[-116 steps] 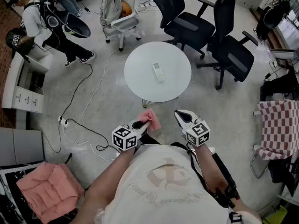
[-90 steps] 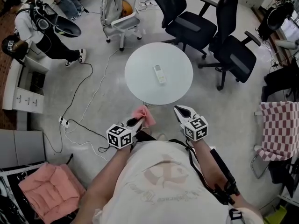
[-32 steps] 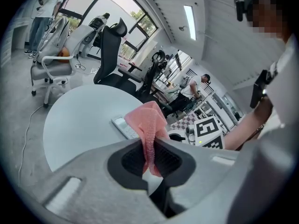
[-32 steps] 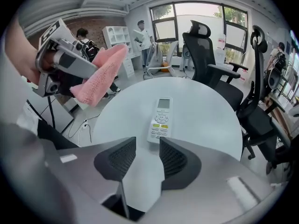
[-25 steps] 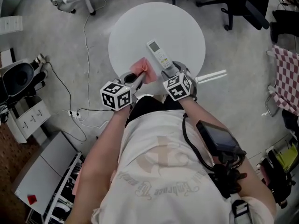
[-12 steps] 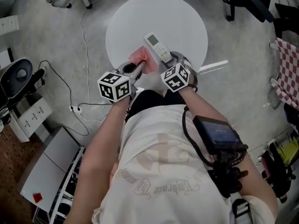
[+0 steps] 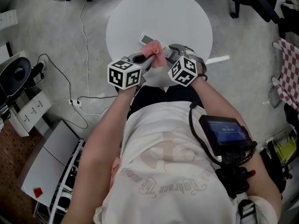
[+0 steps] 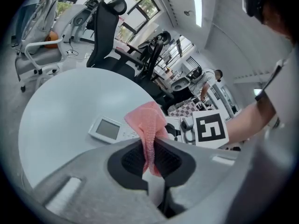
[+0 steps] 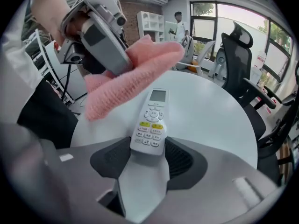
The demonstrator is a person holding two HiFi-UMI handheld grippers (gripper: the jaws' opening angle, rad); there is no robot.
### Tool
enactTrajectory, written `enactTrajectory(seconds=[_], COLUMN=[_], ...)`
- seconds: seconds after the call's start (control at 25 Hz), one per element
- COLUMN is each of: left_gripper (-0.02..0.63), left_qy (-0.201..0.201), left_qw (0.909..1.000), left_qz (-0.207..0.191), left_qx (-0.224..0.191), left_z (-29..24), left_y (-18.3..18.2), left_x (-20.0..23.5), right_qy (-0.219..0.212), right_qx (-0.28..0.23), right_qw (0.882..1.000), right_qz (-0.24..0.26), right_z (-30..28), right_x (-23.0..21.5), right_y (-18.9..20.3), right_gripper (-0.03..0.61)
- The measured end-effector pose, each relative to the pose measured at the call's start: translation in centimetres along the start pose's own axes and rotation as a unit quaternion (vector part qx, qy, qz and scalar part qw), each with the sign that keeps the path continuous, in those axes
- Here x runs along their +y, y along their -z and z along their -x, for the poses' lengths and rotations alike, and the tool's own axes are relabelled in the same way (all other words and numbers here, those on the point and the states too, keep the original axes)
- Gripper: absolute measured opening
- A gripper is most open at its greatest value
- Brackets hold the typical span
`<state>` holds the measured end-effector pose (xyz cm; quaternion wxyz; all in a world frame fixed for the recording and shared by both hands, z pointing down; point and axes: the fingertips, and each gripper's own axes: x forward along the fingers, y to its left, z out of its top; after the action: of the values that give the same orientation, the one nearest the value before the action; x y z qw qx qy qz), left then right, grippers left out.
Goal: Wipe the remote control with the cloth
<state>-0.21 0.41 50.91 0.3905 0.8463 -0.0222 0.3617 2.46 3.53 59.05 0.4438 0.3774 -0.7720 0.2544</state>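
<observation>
Round white table (image 7: 187,13): everything happens at its near edge, at 6 o'clock of the top in the head view.

Left gripper (image 7: 148,59) sits at 9 o'clock of the right gripper (image 7: 170,51), the 2 noses close together.

Left jaws: narrow, clamped on the pink cloth (image 8: 147,125). A fold runs down between the pads and the rest bunches out past the tips.

Right jaws: wide, have just been closing. The button end of the remote control (image 9: 152,122) sits between them, both pads against its long edges. I read that as a grip. Can't tell if the far end rests on the table or is lifted.

Cloth in the right gripper view (image 9: 126,85): hangs over the table at 10 to 11 o'clock of the keypad, just beside the remote's left edge. No clear contact.

Remote's long axis: straight out from the right jaws, 6 to 12 o'clock in that view, display end at 12. In the head view only that display end shows, poking out at 11 o'clock of the cloth.

Key relation: the cloth is up and left of the remote's face. The left hand is the nearer one and the only free one.

Judgement: the wipe needs the cloth moved toward 4 o'clock onto the keypad, then stroked along the 6-12 axis. The right hand just holds the remote steady.

Risk: only 1 end is pinched, so a hard push could pivot the remote.
</observation>
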Motion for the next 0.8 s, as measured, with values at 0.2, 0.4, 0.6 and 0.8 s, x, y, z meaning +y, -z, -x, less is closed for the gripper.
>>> enactTrajectory(seconds=[0.2, 0.4, 0.6, 0.8], left_gripper=[0.019, 0.02, 0.021, 0.019], left_qy=[-0.001, -0.019, -0.045, -0.053], left_qw=[0.9985, 0.9914, 0.9858, 0.9831], left_qz=[-0.026, -0.053, -0.047, -0.063], left_qx=[0.048, 0.118, 0.155, 0.164], left_z=[-3.2, -7.0, -8.6, -8.5], left_y=[-0.8, -0.5, 0.4, 0.2], left_x=[-0.3, -0.7, 0.0, 0.0], right_qy=[-0.013, -0.025, -0.033, -0.033], right_qx=[-0.005, -0.011, -0.012, 0.0], right_qw=[0.999, 0.998, 0.999, 0.999], right_qz=[0.035, 0.056, 0.039, 0.032], right_z=[0.0, 0.0, -0.1, -0.1], right_x=[-0.1, -0.1, -0.4, -0.4], right_y=[-0.9, -0.5, -0.2, -0.6], right_gripper=[0.242, 0.242, 0.242, 0.239])
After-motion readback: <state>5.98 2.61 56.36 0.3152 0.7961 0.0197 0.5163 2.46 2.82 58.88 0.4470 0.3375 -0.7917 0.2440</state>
